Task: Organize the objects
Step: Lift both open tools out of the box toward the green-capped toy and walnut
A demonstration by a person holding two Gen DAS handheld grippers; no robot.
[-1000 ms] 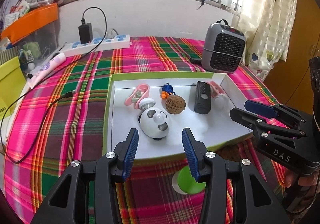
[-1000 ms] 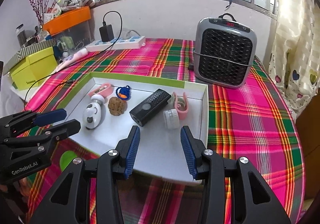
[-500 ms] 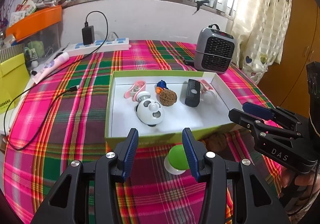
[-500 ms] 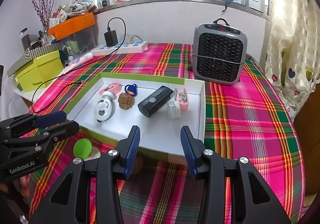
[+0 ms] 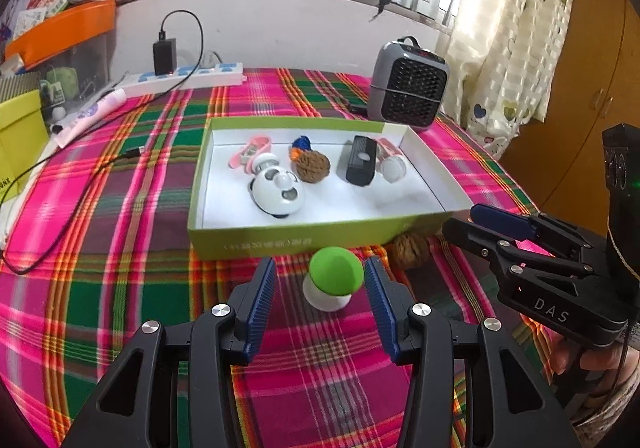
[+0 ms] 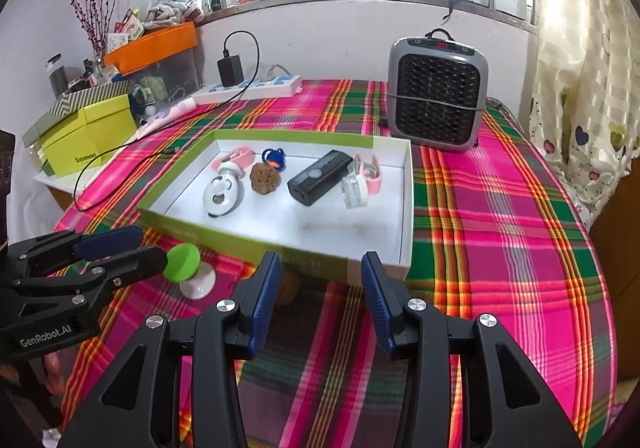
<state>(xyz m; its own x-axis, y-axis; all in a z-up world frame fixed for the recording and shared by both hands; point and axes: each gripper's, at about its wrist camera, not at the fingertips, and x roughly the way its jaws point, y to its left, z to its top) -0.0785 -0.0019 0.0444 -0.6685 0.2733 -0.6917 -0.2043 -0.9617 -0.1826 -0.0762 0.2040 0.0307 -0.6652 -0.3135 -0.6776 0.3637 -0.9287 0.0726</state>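
Your left gripper sits low and level over the plaid cloth, jaws spread wide on either side of the green-capped mushroom toy before the tray without touching it, while your right gripper hovers open and empty beside it.

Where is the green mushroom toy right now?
The mushroom toy stands on the tablecloth outside the box, between the left hand-held gripper fingers, untouched.

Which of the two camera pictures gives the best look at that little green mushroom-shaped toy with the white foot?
The left wrist view: the green mushroom-shaped toy sits unobstructed, centred between the open left claw. In the right wrist view that claw partly hides it.
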